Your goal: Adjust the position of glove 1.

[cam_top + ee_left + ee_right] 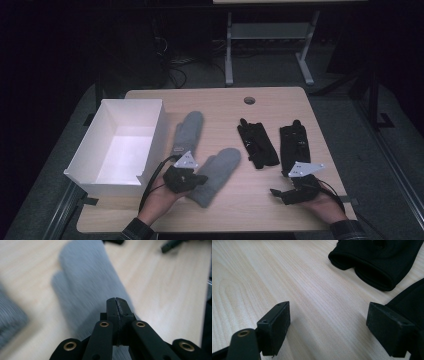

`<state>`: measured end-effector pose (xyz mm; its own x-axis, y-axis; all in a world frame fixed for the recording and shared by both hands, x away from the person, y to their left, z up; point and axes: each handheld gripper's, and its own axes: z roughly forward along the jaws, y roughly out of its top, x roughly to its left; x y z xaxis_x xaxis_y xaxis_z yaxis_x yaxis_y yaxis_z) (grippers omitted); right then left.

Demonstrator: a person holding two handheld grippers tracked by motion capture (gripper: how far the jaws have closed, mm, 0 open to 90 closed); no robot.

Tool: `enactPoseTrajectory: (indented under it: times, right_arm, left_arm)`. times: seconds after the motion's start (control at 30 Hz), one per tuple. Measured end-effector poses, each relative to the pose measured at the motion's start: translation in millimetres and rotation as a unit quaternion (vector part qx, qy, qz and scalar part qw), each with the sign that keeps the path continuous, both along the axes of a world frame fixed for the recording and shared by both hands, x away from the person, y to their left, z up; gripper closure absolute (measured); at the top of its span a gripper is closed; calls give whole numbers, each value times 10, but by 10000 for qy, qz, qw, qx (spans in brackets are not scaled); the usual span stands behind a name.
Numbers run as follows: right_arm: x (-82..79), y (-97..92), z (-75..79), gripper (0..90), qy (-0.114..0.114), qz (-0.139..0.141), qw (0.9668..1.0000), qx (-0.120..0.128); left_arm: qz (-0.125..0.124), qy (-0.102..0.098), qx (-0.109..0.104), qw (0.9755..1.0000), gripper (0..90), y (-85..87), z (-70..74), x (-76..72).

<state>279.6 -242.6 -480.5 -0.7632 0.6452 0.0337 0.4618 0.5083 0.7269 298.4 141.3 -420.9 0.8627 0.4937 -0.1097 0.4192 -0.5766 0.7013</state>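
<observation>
Under the left hand-held gripper [117, 305], blurred grey mitten [87, 285], grip unclear

Table [280, 200]: mittens [217, 175], gloves [257, 145], box [120, 145]

my grippers [192, 179] are black, brass rivets [70, 345], grey triangular plates [186, 160], black cables [152, 181], dark ribbed cuffs [136, 231].

2 grey mittens [218, 172], 2 black gloves [257, 144], white box [117, 145], pale wood table [280, 107]
</observation>
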Motion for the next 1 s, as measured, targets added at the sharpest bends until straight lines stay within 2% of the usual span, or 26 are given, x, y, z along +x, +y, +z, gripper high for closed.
enactPoseTrajectory:
  times: [0.03,0.13,0.17,0.23,0.27,0.3,0.33,0.4,0.47,0.5,0.63,0.73,0.83,0.9,1.0]
  right_arm:
    - [-1,3,2,193,19,-13,10000,1]
    - [3,4,2,192,12,-5,10000,-5]
    - [4,5,1,192,11,-1,10000,-6]
    - [3,3,0,192,2,-3,10000,3]
    - [1,4,0,192,13,-13,10000,9]
    - [0,3,0,192,14,-11,10000,11]
    - [0,1,-1,192,15,-10,10000,17]
    - [-2,-2,-2,192,18,-6,10000,23]
    - [1,-6,-4,192,-9,16,10000,18]
    - [-1,-3,-2,192,17,-4,10000,23]
    - [-1,0,-1,191,19,-11,10000,17]
    - [0,2,0,191,18,-14,10000,13]
    - [0,2,-1,190,18,-14,10000,15]
    - [0,2,-1,191,20,-13,10000,16]
    - [1,2,-1,191,19,-12,10000,14]
  left_arm:
    - [0,0,0,10000,899,0,0,0]
    - [62,-6,-39,10000,898,-101,0,191]
    - [27,-14,32,10000,898,-162,-16,308]
    - [50,-21,109,9999,898,-242,-58,426]
    - [9,-56,236,9997,898,-274,-76,481]
    - [9,-56,236,9997,898,-274,-76,481]
    - [-9,-2,293,9996,898,-348,-125,552]
    - [-68,22,351,9994,899,-417,-171,587]
    - [-97,46,382,9992,898,-452,-198,597]
    - [-207,106,472,9986,899,-479,-225,604]
    - [-299,132,456,9984,899,-529,-239,562]
    - [-517,144,448,9975,899,-637,-235,465]
    - [-607,128,405,9972,899,-727,-240,400]
    - [-709,112,450,9964,899,-764,-237,377]
    - [-745,146,371,9964,899,-799,-230,346]
